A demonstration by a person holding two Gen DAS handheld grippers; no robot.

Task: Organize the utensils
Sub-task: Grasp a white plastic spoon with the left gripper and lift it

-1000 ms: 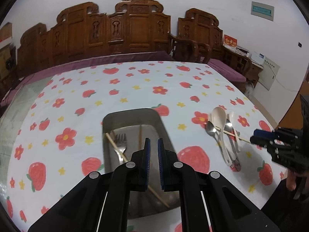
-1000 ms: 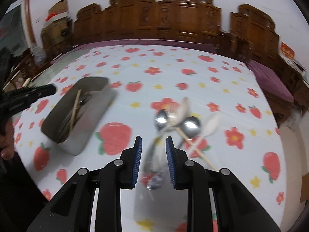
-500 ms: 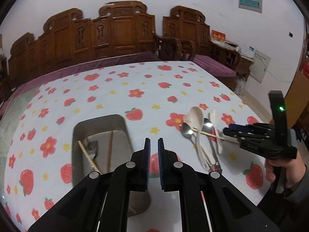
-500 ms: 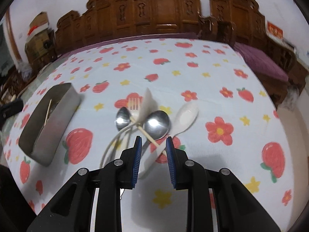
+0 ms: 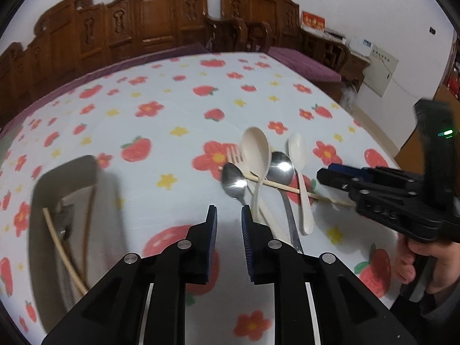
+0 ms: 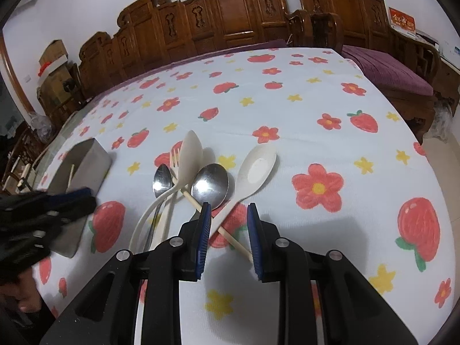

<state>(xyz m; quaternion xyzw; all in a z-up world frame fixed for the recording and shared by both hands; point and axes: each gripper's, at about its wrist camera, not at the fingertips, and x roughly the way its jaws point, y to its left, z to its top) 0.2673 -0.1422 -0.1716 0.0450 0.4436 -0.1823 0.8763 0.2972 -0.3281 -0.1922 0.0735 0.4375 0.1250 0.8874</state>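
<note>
A pile of utensils lies on the strawberry-print tablecloth: a large cream spoon (image 5: 256, 149), a small cream spoon (image 6: 256, 169), a big steel spoon (image 6: 210, 185), a small steel spoon (image 5: 234, 179), a cream fork (image 6: 174, 158) and a chopstick (image 5: 287, 188). A steel tray (image 5: 72, 215) at the left holds a fork and chopsticks. My left gripper (image 5: 228, 215) is open and empty, just short of the small steel spoon. My right gripper (image 6: 228, 212) is open and empty, its jaws over the small cream spoon's handle and the chopstick.
Carved wooden chairs (image 6: 230, 14) line the table's far edge. A purple cushioned bench (image 6: 385, 66) stands at the right. The tablecloth (image 6: 345, 215) extends to the right of the pile.
My left gripper swung right from over the tray toward the utensil pile and opened. My right gripper moved in closer over the pile and opened wider.
</note>
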